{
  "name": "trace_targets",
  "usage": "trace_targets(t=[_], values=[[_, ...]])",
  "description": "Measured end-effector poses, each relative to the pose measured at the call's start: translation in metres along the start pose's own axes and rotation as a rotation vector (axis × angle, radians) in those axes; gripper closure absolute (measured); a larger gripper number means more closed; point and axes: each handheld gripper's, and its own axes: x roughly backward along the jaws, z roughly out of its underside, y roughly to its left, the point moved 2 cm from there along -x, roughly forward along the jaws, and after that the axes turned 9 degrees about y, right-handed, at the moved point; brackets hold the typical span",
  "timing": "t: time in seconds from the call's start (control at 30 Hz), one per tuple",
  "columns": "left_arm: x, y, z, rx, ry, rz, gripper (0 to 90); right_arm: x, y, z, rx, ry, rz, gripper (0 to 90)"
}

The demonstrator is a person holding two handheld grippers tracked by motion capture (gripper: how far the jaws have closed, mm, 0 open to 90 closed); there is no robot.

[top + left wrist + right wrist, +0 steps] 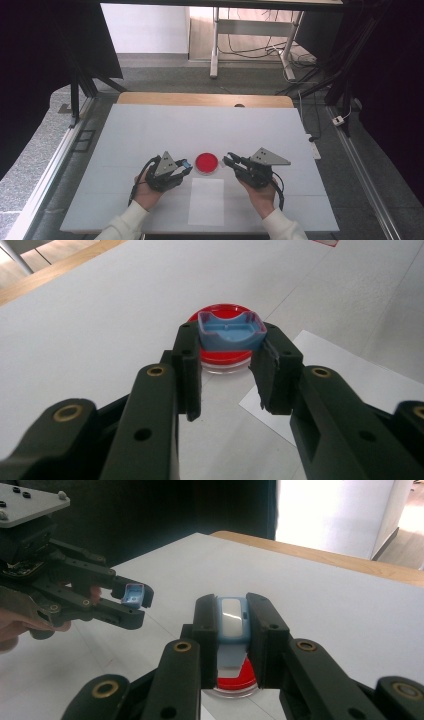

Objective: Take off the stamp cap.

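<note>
A round red dish (206, 162) sits on the white table (150, 125) between my two grippers. My left gripper (184, 165) is shut on a small blue open tray-like piece (227, 334), held just above the dish's (222, 362) near rim. From the right, my right gripper (227, 160) is shut on a second blue piece (231, 620) with a pale glossy face, just over the dish (243, 677). In the right gripper view the left gripper (136, 599) and its blue piece (133, 593) show at the left.
A white sheet of paper (206, 201) lies just in front of the dish, toward the person. The table has a wooden strip (205, 99) along its far edge. Black frame posts and cables stand beyond the table.
</note>
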Motion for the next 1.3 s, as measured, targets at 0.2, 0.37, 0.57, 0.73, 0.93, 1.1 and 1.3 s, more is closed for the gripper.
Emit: trace_targets(t=[0.2,0.37,0.57,0.73,0.93,1.1,1.3], values=[[0.007,0.004,0.006,0.021,-0.003,0.003,65.6,0.002,-0.002,0.0,-0.003,-0.001,0.006,75.2],[0.017,0.01,0.017,0.051,-0.004,-0.01,65.6,0.002,-0.004,0.0,-0.005,-0.001,0.01,75.2],[0.028,0.016,0.033,0.087,-0.005,-0.025,65.6,0.002,-0.005,0.0,0.001,0.0,0.019,75.1],[0.036,0.019,0.045,0.11,0.0,-0.03,65.6,0.002,-0.006,0.0,0.001,0.0,0.022,75.2],[0.046,0.021,0.057,0.138,-0.004,-0.038,65.5,0.002,-0.007,0.0,0.004,0.004,0.027,75.2],[0.053,0.023,0.065,0.157,-0.005,-0.048,65.5,0.002,-0.007,0.001,0.008,0.004,0.029,75.1],[0.058,0.027,0.072,0.173,-0.002,-0.06,65.4,0.002,-0.007,0.0,0.012,0.006,0.03,75.1]])
